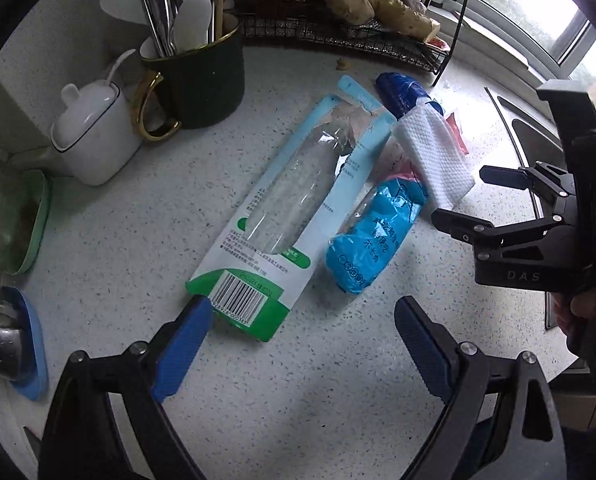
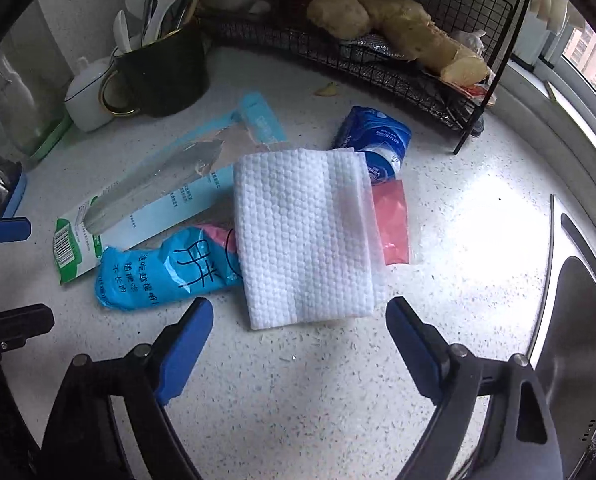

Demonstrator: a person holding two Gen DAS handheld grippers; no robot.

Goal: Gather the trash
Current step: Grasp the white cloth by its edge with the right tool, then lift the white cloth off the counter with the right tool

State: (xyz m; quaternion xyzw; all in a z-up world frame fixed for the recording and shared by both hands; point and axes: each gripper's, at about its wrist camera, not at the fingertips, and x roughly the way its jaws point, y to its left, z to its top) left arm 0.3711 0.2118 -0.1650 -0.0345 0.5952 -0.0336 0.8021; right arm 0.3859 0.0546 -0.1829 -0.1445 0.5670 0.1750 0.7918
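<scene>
Right wrist view: folded white dimpled paper towel (image 2: 304, 236) overlaps crumpled blue wrapper (image 2: 165, 270); both grippers' jaws wide open, empty.

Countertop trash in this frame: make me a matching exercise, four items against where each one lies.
Items:
1. white paper towel
2. long green-and-white package
3. crumpled blue wrapper
4. pink wrapper

Places:
A. just ahead of the left gripper, barcode end nearest it
B. sticking out from under the towel's right edge
C. draped on top of the pile, ahead of the right gripper
D. between the long package and the towel

Pairs: 1-C, 2-A, 3-D, 4-B
</scene>
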